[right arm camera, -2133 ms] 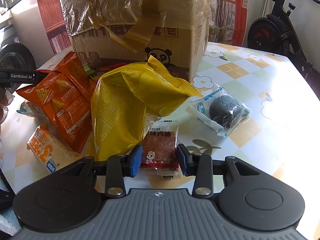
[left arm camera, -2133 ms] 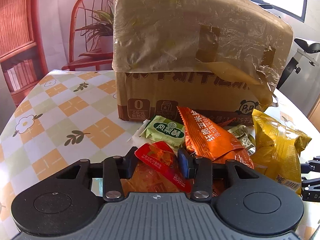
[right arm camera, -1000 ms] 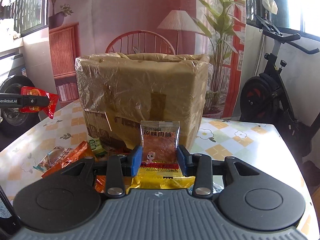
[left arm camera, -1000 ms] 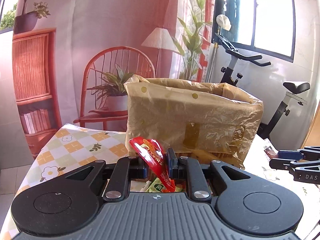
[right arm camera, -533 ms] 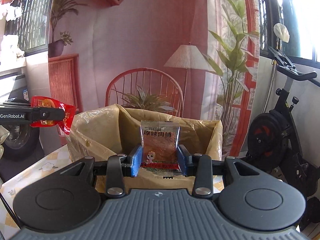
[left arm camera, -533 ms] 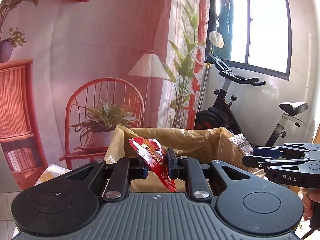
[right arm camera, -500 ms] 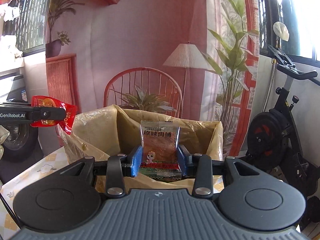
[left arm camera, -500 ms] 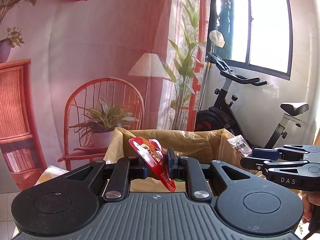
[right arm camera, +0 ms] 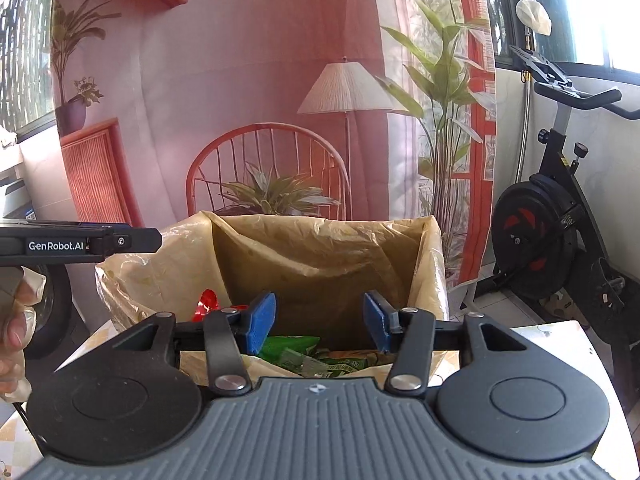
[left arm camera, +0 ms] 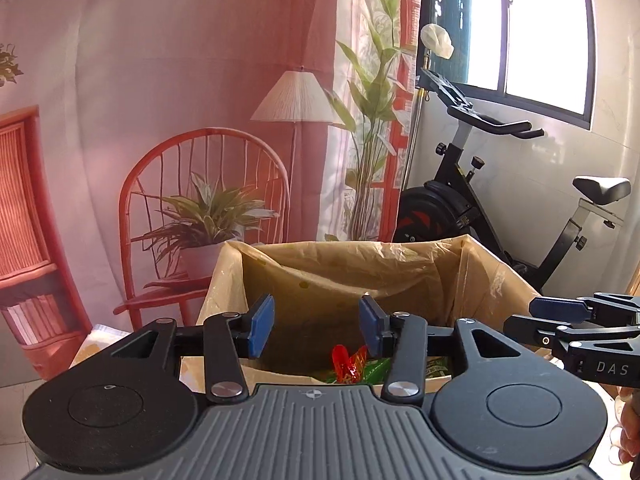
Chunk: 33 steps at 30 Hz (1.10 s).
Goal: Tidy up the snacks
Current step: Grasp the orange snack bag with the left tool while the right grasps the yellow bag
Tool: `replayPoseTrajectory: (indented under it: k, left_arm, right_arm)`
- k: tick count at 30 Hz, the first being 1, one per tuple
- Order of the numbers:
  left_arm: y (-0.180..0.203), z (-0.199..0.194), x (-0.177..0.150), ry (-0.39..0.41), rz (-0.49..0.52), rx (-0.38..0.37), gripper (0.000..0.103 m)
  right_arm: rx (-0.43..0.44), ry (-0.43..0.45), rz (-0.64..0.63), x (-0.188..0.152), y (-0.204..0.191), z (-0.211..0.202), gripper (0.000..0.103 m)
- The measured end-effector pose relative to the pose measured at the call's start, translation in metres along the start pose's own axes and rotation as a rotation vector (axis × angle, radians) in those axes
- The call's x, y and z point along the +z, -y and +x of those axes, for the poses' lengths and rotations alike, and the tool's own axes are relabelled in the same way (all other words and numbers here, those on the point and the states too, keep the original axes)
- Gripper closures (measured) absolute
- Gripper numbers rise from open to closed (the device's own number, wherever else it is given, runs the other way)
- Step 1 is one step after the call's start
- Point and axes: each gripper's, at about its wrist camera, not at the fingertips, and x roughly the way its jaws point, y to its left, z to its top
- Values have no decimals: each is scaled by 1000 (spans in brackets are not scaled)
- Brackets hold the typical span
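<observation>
Both snacks released: left gripper [left arm camera: 316,330] and right gripper [right arm camera: 318,322] jaws now spread, empty. Red packet [left arm camera: 345,364] sits below them in lined cardboard box [left arm camera: 400,264]. I fetch more next.

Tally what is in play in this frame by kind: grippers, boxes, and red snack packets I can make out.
Grippers: 2, the left gripper and the right gripper, both open and empty
Boxes: 1, the lined cardboard box
Red snack packets: 1, the red packet inside the box
Total: 4
</observation>
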Motion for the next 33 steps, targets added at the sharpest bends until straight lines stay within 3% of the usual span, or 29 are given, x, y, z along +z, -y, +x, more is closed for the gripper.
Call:
replayPoseTrajectory:
  k: [4, 9, 13, 23, 27, 33]
  left_arm:
    - [-17, -28, -17, -13, -29, -12, 54]
    - [-29, -58, -46, -27, -50, -40, 50]
    - [-32, -72, -78, -61, -55, -45, 50]
    - [-44, -80, -142, -155, -134, 1, 50]
    - [-49, -73, -155, -196, -182, 10, 50]
    - [-38, -69, -167, -227, -192, -23, 50]
  right_arm:
    - [44, 28, 28, -10, 3, -24, 50]
    - [97, 63, 65, -30, 3, -51, 32]
    - [106, 54, 64, -53, -5, -63, 31]
    - [78, -106, 43, -108, -9, -47, 30]
    - [51, -152, 39, -123, -6, -42, 17]
    - [3, -248, 31, -145, 1, -29, 17]
